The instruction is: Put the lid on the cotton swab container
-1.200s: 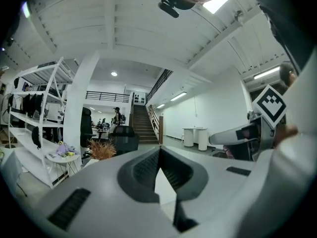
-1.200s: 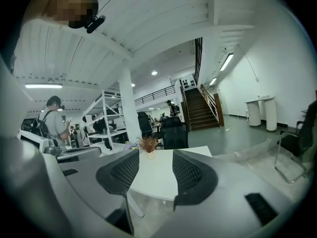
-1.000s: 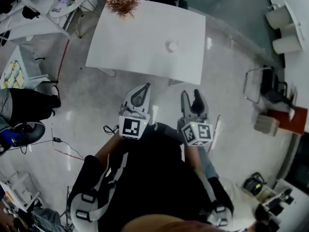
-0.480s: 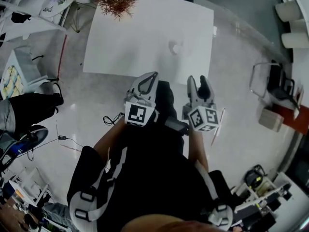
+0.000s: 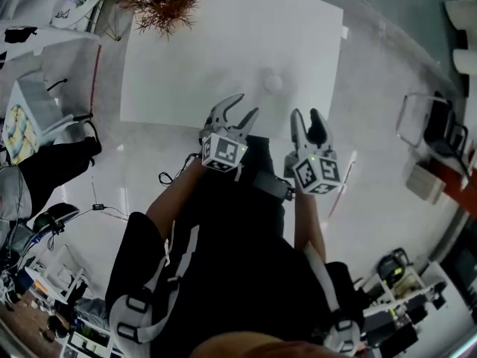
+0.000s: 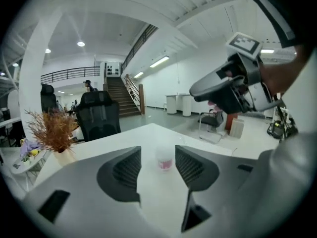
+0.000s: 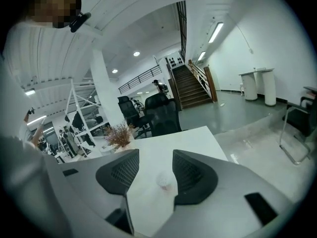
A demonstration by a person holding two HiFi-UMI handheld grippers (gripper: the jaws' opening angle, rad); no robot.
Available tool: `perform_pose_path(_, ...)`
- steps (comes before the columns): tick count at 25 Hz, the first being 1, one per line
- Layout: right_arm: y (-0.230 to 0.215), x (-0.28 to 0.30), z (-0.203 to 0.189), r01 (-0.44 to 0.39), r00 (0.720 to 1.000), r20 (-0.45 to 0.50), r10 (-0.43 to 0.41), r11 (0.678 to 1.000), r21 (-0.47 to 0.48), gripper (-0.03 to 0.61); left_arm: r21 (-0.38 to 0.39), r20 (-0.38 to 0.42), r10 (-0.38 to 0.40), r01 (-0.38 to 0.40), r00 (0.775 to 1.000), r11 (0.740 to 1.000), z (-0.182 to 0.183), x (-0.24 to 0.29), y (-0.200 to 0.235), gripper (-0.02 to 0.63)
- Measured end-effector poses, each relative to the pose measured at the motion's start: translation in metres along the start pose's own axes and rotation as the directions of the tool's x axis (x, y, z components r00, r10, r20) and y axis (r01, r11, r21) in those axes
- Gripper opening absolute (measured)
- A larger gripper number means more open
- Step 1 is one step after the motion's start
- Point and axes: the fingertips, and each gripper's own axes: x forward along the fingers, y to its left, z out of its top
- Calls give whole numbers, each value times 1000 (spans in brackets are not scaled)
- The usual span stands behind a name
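We count two grippers, one container, one table. The left gripper [image 5: 248, 104] and the right gripper [image 5: 305, 114] are held side by side at the near edge of the white table [image 5: 186, 73], each carrying one cube with black-and-white square markers. The single cotton swab container [image 5: 273, 81] stands upright on the table, alone, a little beyond both grippers and nearer the right one, well apart from the one dried brown plant [image 5: 160, 2] at the far left corner.

In the left gripper view the jaws are opening, and the container [image 6: 165, 158] shows in the gap between them but farther off on the table, not touched. The right gripper's jaws stand apart too, gripping nothing, with the container [image 7: 166, 181] again seen beyond them.

It is a small round tub, pale and cloudy, whitish on top, with a pink-red label band low on its side. There is print on that band, but it is too small for us to read
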Motion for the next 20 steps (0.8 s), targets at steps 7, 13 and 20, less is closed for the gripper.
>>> perform_pose_path(7, -31, 32, -35, 18, 990, -142, -9, 998, 56, 204, 77, -134, -93, 104, 987, 992, -57, 74, -19, 251)
perform_pose_path(13, -49, 51, -67, 15, 969, -247, 13, 994, 108, 204, 93, -207, -142, 164, 968, 982, -86, 109, -30, 265)
perform_pose_path(20, -59, 63, -79, 11, 955, -293, 53, 977, 214, 204, 147, -179, -145, 172, 973, 974, -79, 133, -29, 265)
